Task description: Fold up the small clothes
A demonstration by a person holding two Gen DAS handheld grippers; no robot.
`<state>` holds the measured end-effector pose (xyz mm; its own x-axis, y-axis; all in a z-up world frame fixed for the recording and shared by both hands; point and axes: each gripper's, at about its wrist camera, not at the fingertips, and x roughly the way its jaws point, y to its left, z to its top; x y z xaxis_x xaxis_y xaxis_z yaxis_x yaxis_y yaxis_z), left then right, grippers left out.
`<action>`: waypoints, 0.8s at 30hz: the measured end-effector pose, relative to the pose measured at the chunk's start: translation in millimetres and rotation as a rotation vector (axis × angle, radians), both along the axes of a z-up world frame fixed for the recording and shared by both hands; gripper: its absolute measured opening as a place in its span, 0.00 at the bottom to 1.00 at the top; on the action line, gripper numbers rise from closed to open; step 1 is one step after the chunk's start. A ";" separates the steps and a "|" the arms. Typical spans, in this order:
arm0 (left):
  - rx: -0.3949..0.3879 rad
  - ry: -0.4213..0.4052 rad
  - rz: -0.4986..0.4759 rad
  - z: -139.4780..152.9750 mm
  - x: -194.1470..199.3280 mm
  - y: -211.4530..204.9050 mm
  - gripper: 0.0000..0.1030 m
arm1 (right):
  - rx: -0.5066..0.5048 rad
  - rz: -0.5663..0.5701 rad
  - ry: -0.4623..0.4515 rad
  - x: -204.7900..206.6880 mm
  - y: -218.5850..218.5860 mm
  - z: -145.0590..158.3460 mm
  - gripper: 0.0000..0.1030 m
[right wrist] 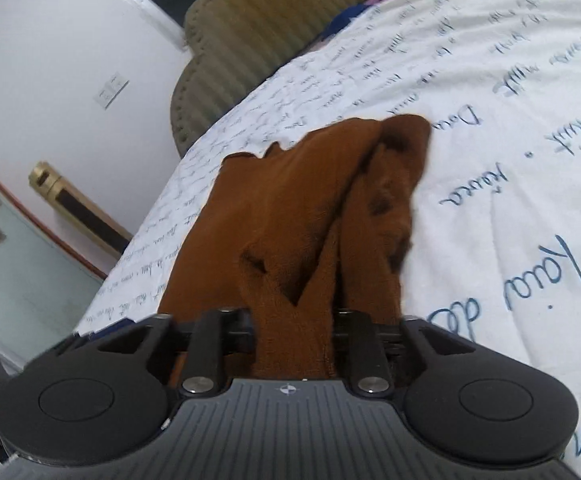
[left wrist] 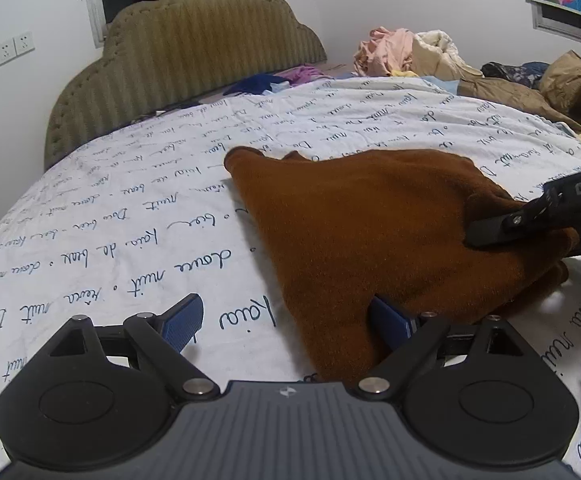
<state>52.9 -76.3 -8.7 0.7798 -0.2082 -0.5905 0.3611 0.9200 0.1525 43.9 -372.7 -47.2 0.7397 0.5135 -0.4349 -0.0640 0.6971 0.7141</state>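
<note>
A small brown fleece garment (left wrist: 370,232) lies bunched on the white bedsheet with blue handwriting print (left wrist: 130,232). My left gripper (left wrist: 286,324) is open at the garment's near edge; its right blue finger (left wrist: 388,320) touches the cloth, its left finger (left wrist: 182,320) rests over bare sheet. My right gripper (right wrist: 294,320) is shut on a fold of the brown garment (right wrist: 290,208), with cloth bunched between its jaws. The right gripper also shows in the left wrist view (left wrist: 530,220), pressing into the garment's right side.
An olive padded headboard (left wrist: 194,56) stands at the far end of the bed. A pile of clothes (left wrist: 410,52) and a brown jacket (left wrist: 550,88) lie at the far right. A wall with sockets (left wrist: 14,48) is on the left.
</note>
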 end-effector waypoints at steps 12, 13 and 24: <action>-0.016 0.025 0.026 -3.7 -1.9 0.9 0.89 | 0.024 -0.037 -0.016 -19.2 -7.4 -9.8 0.16; -0.018 0.026 0.028 -4.1 -2.3 1.2 0.89 | 0.013 -0.033 -0.019 -19.4 -5.4 -8.7 0.16; -0.027 0.015 0.027 -2.4 -4.1 4.8 0.89 | -0.081 -0.021 -0.030 -22.0 3.4 -1.1 0.23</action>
<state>48.8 -71.6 -11.1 0.7765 -0.2034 -0.5964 0.3382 0.9331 0.1221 21.8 -369.2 -48.3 0.7631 0.4622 -0.4517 -0.0696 0.7537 0.6535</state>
